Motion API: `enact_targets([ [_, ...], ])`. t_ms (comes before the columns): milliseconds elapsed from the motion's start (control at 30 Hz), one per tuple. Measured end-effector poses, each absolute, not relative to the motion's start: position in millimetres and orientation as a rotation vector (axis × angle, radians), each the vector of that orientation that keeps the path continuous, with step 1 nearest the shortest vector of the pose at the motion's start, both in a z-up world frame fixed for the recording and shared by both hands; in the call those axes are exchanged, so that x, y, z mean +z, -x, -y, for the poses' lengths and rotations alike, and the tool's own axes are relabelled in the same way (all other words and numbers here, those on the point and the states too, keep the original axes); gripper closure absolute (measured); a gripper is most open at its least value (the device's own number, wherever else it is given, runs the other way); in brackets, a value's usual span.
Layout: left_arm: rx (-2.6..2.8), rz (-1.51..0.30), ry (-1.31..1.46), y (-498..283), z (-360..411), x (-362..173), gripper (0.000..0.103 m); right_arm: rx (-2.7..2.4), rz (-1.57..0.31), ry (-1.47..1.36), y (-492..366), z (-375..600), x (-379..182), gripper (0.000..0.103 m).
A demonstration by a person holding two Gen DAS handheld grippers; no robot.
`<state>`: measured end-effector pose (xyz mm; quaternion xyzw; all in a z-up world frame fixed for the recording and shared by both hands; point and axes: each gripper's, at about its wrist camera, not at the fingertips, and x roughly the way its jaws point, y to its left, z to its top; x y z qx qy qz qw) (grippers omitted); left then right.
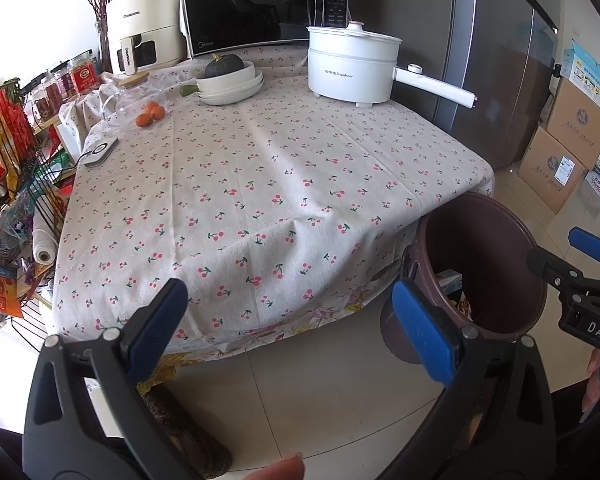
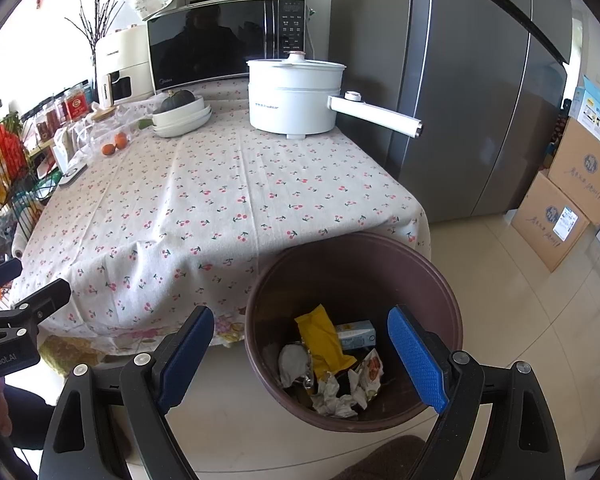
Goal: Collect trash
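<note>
The right wrist view looks down into the brown trash bin (image 2: 352, 280), which stands on the tiled floor just beside the near right corner of the table (image 2: 220, 208). Inside lie a yellow wrapper (image 2: 320, 336), a small pale blue box (image 2: 356, 334) and crumpled papers (image 2: 336, 396). The right gripper (image 2: 300, 360) hangs above the bin with its blue pads wide apart and nothing between them. The left gripper (image 1: 288, 332) hovers before the table's near edge, jaws likewise spread and empty. At the table's far edge stand a white electric pot (image 2: 294, 96), stacked bowls holding a squash (image 2: 182, 114) and a microwave (image 2: 220, 44).
</note>
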<state>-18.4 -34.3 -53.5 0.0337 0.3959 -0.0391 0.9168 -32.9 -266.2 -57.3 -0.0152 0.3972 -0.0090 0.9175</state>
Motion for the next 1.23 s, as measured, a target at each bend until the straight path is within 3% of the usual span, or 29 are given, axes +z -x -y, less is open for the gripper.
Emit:
enact_targets([
  [1233, -0.132, -0.86, -0.023, 10.1, 32.9, -30.8, 0.001, 0.029, -0.777, 0.005, 38.1, 258.3, -43.4, 0.012],
])
